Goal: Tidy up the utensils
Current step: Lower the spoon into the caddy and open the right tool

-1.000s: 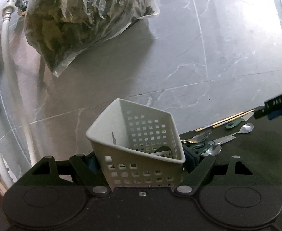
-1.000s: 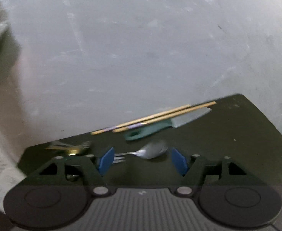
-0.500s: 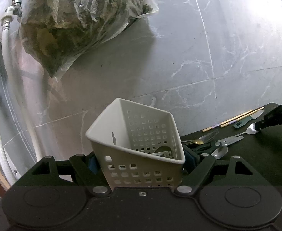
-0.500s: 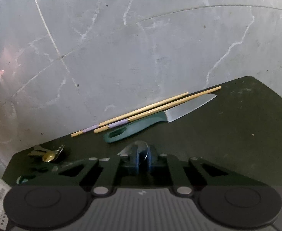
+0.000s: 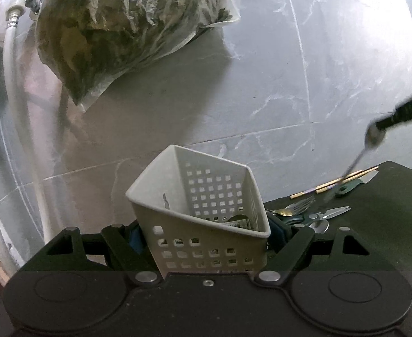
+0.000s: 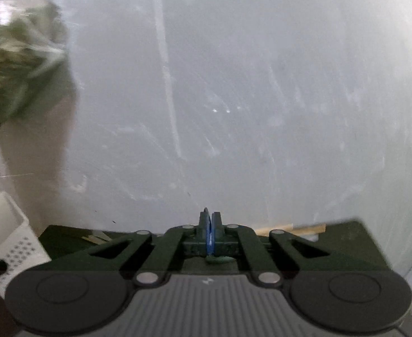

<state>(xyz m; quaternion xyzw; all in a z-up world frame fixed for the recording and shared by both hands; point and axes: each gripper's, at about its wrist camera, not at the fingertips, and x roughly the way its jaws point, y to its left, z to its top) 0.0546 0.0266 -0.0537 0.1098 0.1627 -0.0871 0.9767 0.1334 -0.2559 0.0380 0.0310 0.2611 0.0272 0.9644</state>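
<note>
Spoon (image 5: 374,136): now lifted off mat, clamped in right gripper (image 6: 211,234); left gripper (image 5: 206,241) clamps basket (image 5: 203,210); likely next: deposit.

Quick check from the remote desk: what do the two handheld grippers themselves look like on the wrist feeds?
Both are matte black. The left gripper shows angled linkage arms with silver pivot screws, triangular cut-outs, two round embossed discs on its body and blue finger pads. The right gripper matches, with a ribbed grey centre panel bearing a small white mark. No cables or sleeves visible.

One basket (image 5: 206,224), two chopsticks (image 5: 346,181), one knife (image 5: 354,185), one fork (image 5: 298,205).
</note>
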